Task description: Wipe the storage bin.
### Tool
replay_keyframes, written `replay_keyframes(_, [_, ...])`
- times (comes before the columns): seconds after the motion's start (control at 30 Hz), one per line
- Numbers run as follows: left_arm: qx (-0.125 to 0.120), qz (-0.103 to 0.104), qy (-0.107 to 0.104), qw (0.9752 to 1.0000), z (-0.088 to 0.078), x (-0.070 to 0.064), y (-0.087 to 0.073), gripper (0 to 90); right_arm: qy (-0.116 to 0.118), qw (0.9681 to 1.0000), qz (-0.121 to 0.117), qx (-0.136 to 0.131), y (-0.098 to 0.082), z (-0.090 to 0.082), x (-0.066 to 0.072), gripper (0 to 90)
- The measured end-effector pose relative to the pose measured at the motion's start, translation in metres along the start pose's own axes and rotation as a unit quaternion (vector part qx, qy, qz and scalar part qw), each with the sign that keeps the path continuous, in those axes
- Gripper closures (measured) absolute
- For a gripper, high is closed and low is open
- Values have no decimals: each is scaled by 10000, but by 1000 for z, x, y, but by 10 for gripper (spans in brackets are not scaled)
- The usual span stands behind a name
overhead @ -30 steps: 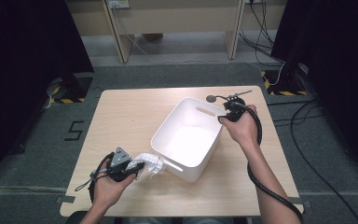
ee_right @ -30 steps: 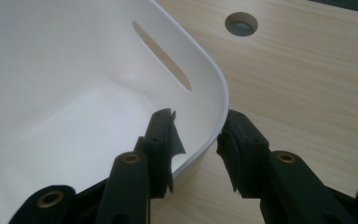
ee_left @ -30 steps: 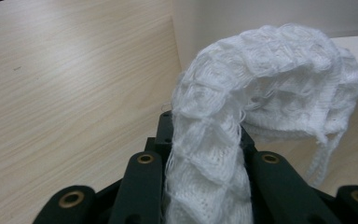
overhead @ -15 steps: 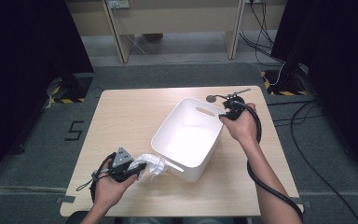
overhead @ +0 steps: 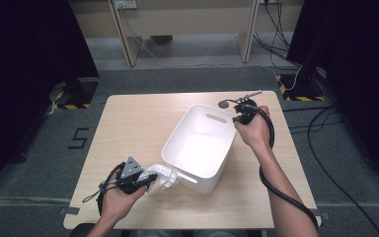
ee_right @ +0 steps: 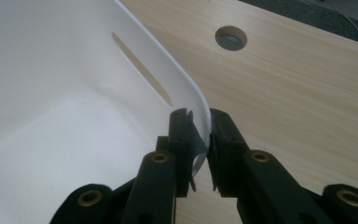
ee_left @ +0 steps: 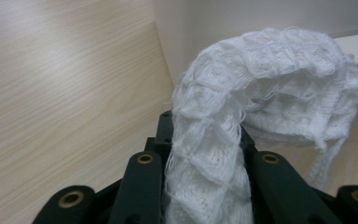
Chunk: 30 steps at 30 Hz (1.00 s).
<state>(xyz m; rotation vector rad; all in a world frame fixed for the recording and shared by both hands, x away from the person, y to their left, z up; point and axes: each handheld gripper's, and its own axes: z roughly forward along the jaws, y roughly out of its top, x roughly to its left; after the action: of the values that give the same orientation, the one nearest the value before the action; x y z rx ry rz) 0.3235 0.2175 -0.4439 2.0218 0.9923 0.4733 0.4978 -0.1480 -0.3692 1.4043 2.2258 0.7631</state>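
Inventory, taken from the white plastic tub point(overhead: 197, 148) outward:

- White plastic tub: one, on the wooden table point(overhead: 128, 123). Slot handles in its walls: two, one on the far wall and one on the near wall.
- White knitted cloth point(overhead: 162, 174): one, just beside the tub's near corner.
- Hand-held grippers: two, the left gripper point(overhead: 147, 181) near the tub's near corner, the right gripper point(overhead: 236, 118) at its far corner.
- Wooden table: one, under the tub.
- Round cable hole point(ee_right: 230, 38) in the tabletop: one, beyond the tub's far corner.
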Motion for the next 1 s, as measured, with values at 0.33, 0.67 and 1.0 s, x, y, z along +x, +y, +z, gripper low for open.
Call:
replay_keyframes(0.33, [7,38,-77,10000,0,-4,0,722,-33,9998,-154,-107,7,7,4,824])
replay_keyframes(0.67, [26,67,-114,9999,1,-6,0,722,50,9992,-244,-318,15,18,11,826])
replay_keyframes(1.0, [45,78,-132,9999,1,-7,-1,722,434,9947,33,-935,8,3,6,652])
